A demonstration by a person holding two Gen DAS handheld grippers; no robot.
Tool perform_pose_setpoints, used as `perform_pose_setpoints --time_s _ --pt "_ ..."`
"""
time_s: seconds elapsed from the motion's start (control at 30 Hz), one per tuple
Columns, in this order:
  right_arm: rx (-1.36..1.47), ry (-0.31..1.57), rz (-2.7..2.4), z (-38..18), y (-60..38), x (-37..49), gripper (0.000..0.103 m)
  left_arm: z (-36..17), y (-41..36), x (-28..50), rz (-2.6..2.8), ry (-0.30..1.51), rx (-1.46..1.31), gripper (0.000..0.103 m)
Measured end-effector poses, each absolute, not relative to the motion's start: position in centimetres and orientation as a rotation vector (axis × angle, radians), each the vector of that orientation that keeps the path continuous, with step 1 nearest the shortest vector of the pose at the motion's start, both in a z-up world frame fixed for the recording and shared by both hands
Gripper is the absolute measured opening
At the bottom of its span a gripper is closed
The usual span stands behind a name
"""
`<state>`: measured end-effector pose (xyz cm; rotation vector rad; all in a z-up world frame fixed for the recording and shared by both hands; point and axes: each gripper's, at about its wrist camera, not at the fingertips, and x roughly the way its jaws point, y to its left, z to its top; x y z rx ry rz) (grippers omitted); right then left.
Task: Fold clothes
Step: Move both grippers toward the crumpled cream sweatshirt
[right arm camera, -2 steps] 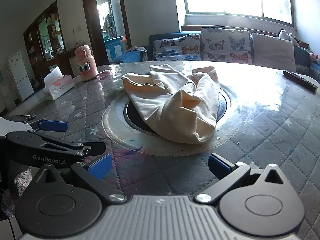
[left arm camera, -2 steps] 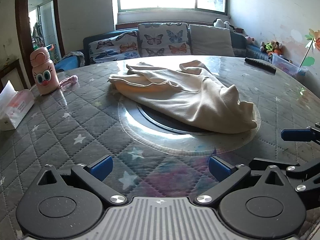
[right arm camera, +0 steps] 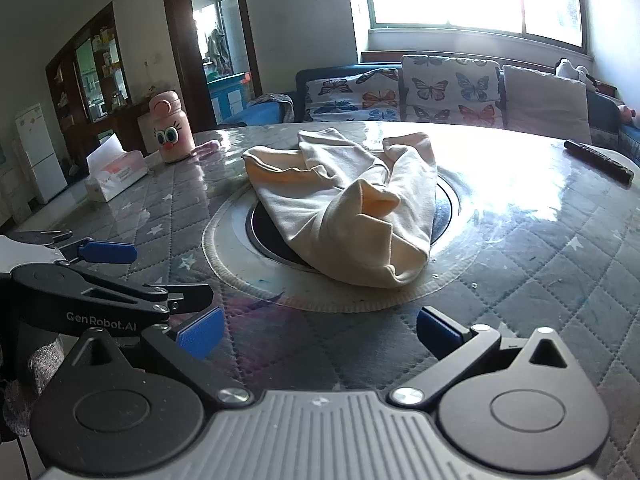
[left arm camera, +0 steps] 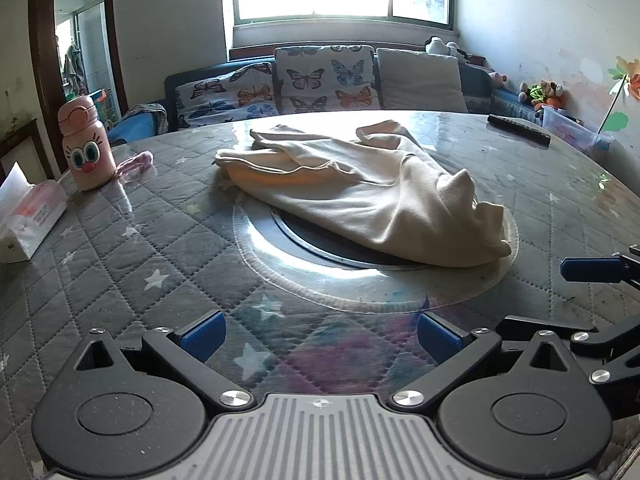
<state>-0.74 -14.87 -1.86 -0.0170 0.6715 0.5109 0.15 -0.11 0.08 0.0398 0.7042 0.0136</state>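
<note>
A: Cream cotton garment (left arm camera: 360, 196) lies bunched on the round table (left arm camera: 120, 256), across the dark central disc (right arm camera: 272, 236). Any shift against the frame just before?

B: None visible. Garment, pink bottle (left arm camera: 84, 148), tissue box (left arm camera: 28, 216) and remote (left arm camera: 518, 129) sit in the same places.

A: Orientation?

B: In the left wrist view, its long axis runs from far left to near right; the rounded end points near right.

A: Jaws?

B: Left gripper (left arm camera: 320, 336): fingers apart, empty, short of the cloth. Right gripper (right arm camera: 318, 334): likewise spread, gripping nothing.
</note>
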Motion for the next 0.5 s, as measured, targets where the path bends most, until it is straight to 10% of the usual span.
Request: perform_pose_setpoints --time_s 0.5 --pt "-0.024 0.672 0.506 -1.9 -15.0 0.2 0.103 0.5 0.0 1.4 0.018 0.71 0.048 0.103"
